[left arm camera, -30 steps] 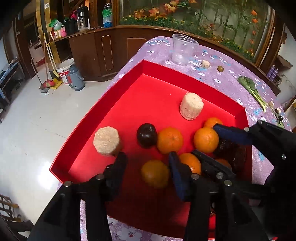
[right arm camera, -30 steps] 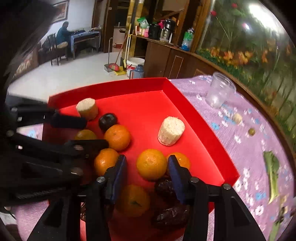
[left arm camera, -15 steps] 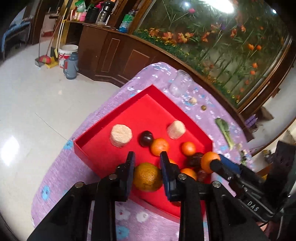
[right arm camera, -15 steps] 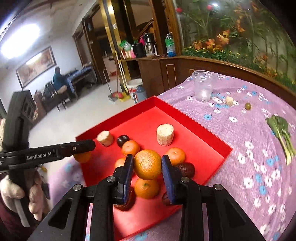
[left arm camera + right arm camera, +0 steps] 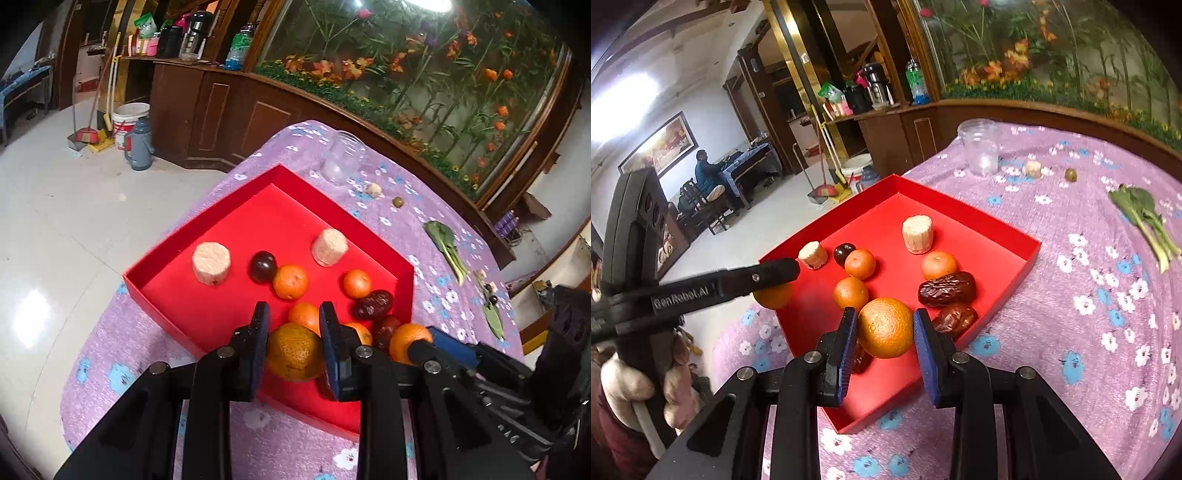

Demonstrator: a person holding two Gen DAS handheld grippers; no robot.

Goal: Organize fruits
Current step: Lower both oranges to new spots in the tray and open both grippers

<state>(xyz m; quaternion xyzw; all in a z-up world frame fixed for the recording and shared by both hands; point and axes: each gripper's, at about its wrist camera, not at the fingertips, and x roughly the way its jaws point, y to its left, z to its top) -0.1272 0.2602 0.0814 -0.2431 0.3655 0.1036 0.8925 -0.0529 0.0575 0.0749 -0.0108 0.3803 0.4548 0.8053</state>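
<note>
A red tray (image 5: 221,221) (image 5: 1027,254) on the purple flowered tablecloth holds several oranges, a dark plum (image 5: 263,266), brown dates (image 5: 946,288) and two pale cut cylinders (image 5: 211,263). My left gripper (image 5: 293,350) is shut on a dull orange (image 5: 293,352), held above the tray's near edge. My right gripper (image 5: 885,332) is shut on a bright orange (image 5: 885,328), lifted over the tray's near corner. In the right wrist view the left gripper (image 5: 772,284) shows at the left with its orange (image 5: 772,295). The right gripper's orange (image 5: 408,339) also shows in the left wrist view.
A clear plastic cup (image 5: 980,151) stands beyond the tray, with a small pale piece (image 5: 1032,168), an olive-like fruit (image 5: 1070,174) and a leafy green (image 5: 1141,218) on the cloth. A gloved hand (image 5: 624,384) holds the left gripper. A person sits at a far table (image 5: 705,170).
Both grippers closed on an orange each and lifted them out of the tray, pulling back towards its near edge. The views have rolled and show more of the room.
</note>
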